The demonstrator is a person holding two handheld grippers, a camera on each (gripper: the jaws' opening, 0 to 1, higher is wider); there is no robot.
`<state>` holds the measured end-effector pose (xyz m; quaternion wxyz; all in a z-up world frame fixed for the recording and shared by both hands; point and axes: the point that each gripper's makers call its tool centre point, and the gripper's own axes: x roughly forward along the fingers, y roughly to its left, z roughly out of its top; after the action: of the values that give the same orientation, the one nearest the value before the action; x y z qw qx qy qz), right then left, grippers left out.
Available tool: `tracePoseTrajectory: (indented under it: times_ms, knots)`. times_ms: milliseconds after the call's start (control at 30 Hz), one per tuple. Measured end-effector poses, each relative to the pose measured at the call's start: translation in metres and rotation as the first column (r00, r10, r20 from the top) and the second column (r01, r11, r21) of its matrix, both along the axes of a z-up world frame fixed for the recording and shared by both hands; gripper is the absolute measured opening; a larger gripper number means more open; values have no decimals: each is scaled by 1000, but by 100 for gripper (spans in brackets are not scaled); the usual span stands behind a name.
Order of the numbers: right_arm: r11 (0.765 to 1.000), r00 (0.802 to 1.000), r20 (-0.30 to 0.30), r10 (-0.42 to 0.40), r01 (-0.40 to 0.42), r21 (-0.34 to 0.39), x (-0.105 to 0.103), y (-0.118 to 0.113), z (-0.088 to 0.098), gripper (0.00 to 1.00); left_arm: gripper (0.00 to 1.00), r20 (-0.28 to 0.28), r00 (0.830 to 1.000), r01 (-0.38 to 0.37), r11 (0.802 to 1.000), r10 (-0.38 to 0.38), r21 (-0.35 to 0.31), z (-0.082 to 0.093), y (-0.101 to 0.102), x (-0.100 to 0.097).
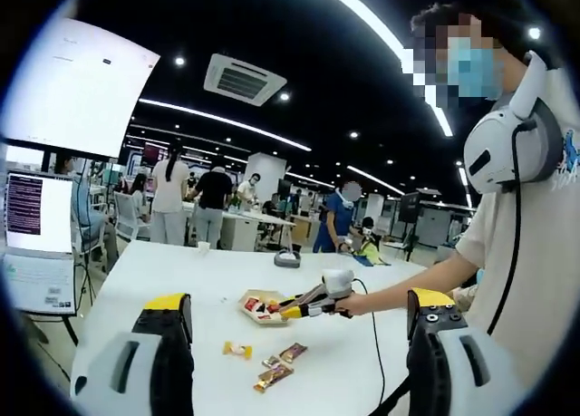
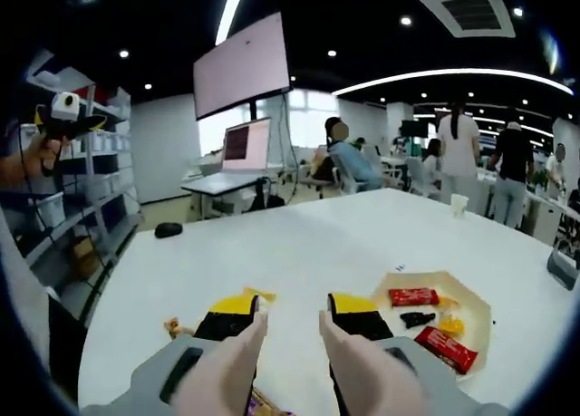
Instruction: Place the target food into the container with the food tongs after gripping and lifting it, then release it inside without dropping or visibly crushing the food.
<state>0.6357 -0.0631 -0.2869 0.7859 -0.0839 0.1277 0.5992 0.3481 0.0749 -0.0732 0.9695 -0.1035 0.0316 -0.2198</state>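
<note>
Snacks lie in two places on the white surface (image 1: 181, 271): several wrapped pieces already sit in the shallow beige container (image 2: 478, 318), and loose wrapped ones (image 1: 276, 369) rest just beside it, nearer your left tongs. Your right tongs (image 2: 290, 314) hang low over the surface close by the container, their yellow-tipped arms parted a little with nothing between them; a yellow wrapper (image 2: 258, 295) shows just past the left tip. Your left tongs (image 1: 299, 312) are raised well above the surface, arms wide apart and holding nothing.

My read is that you are lining up the next pick. Bring the right tongs down so the tips straddle one wrapper across its short side, close only until it stops sliding, lift straight, and carry it low over the rim before you let go, so it settles inside rather than falling.

Writing on the red wrappers (image 2: 415, 296) in the container is too small to read, and the screens in the room are illegible too.
</note>
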Motion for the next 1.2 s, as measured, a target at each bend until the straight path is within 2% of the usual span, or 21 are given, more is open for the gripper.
tracePoseTrajectory:
  times_ms: [167,233,400,500,700,800,867,1200]
  knots:
    - [997,997,-16,73,-73,-20,-17,5,-11,30,99,-9,1000,7,1000,-7,-8,-5,-1,-1]
    - [997,996,-51,79,-80,-22,-19,7,-14,29,99,-8,1000,6,1000,-6,-19,-5,-1,0]
    - [991,990,-51,131,-133,-31,-29,13,-16,30,99,-16,1000,9,1000,-9,-5,-4,-4,-1]
    - [979,980,-43,194,-196,-59,-42,19,-24,30,99,-23,1000,13,1000,-13,-2,-5,-4,-2]
    - [954,957,-80,280,-287,-91,-60,31,-43,29,99,-24,999,39,999,-39,-15,-2,-9,-6]
    - [951,949,-129,289,-300,-73,-61,35,-49,29,99,-30,999,44,999,-44,-16,-3,-12,-7]
    - [949,945,-137,295,-307,-73,-62,36,-52,29,99,-27,999,36,999,-37,-17,-2,-11,-6]
    - [920,923,-120,365,-378,-107,-73,51,-63,29,94,-55,998,29,999,-30,-19,-8,-10,-8]
